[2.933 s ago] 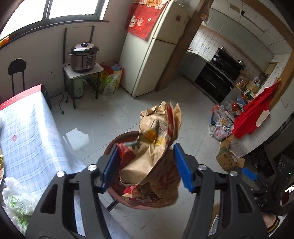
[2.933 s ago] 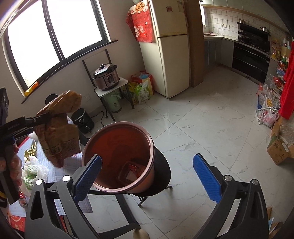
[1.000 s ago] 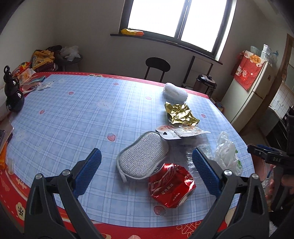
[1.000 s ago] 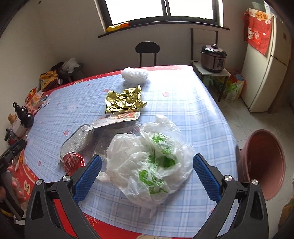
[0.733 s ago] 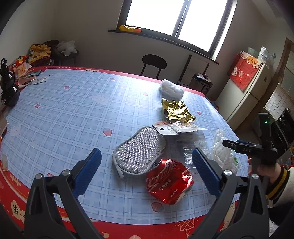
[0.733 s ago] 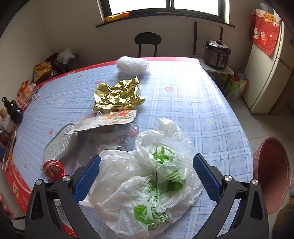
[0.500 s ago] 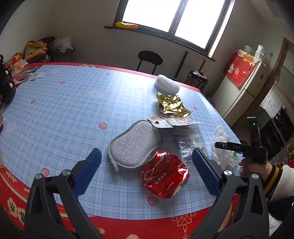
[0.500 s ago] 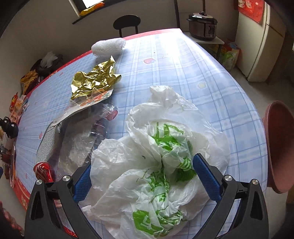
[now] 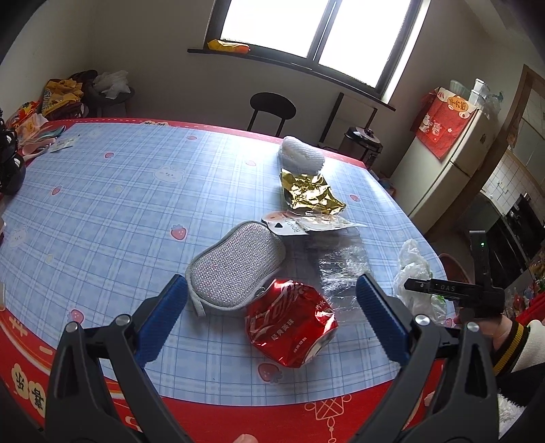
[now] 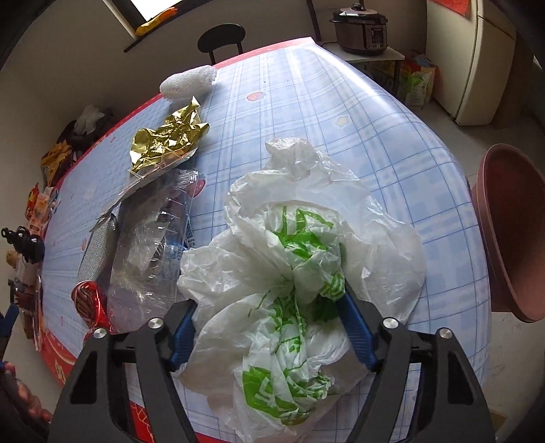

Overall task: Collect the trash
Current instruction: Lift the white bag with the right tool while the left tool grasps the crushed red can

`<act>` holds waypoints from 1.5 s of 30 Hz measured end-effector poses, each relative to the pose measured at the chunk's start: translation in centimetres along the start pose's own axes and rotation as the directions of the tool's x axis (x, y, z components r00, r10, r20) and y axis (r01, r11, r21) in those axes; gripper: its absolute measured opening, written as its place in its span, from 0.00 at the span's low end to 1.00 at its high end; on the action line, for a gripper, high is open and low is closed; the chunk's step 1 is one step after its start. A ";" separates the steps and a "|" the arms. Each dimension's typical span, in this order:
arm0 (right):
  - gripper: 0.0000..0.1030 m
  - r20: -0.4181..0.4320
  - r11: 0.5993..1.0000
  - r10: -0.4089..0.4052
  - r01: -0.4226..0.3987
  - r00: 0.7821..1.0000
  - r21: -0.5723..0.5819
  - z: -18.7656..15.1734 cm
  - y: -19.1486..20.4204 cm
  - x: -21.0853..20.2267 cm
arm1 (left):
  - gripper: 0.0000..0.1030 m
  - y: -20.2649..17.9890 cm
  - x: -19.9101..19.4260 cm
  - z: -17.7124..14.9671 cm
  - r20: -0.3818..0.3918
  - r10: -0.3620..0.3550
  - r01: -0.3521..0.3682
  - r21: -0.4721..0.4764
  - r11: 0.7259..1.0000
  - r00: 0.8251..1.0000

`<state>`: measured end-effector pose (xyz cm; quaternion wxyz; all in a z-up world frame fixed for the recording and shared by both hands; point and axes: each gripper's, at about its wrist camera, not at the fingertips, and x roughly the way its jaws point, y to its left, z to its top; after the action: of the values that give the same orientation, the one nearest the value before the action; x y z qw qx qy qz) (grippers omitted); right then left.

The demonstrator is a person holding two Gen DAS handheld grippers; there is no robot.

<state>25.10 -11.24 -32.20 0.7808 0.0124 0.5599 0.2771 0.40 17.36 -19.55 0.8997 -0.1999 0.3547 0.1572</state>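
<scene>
My right gripper [image 10: 269,330] is closed around a crumpled white plastic bag with green print [image 10: 306,245] lying on the blue checked table [image 10: 306,88]. The bag also shows in the left wrist view [image 9: 414,269], at the table's right edge. My left gripper [image 9: 272,323] is open and empty, just above a crushed red cola can [image 9: 289,323] near the front edge. A clear crumpled plastic bottle [image 10: 153,245] lies left of the bag. A gold foil wrapper [image 9: 310,191], a flat printed packet [image 9: 306,225] and a white foam net [image 9: 301,155] lie farther back.
A grey scouring pad [image 9: 235,264] lies beside the can. The brown bin [image 10: 511,231] stands on the floor off the table's right edge. A black chair [image 9: 272,105], a rice cooker [image 10: 361,27] and a fridge [image 9: 453,160] stand beyond the table.
Both grippers swung from the bin back to the table. My right gripper moved down onto the plastic bag and its jaws closed in on it. My left gripper neared the cola can.
</scene>
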 end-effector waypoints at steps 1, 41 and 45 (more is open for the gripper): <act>0.54 0.005 1.000 0.005 -0.005 1.000 -0.005 -0.1 0.0 -0.4 | 0.94 -0.1 0.0 0.0 0.000 0.001 -0.001 -0.001 1.000 1.000; 0.31 0.186 0.998 0.049 -0.043 0.981 -0.038 -4.6 -1.5 -8.8 | 0.58 3.7 11.1 -4.4 -0.265 -0.131 0.058 -0.265 0.963 0.955; 0.31 0.192 0.999 0.038 -0.033 0.981 -0.032 -4.7 -1.5 -8.9 | 0.58 3.2 12.0 -4.3 -0.275 -0.123 0.063 -0.217 0.974 0.954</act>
<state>19.60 -17.91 -26.71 0.8264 0.0382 0.4773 0.2964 4.91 19.79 -31.62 0.8197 -0.3290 0.4533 0.1196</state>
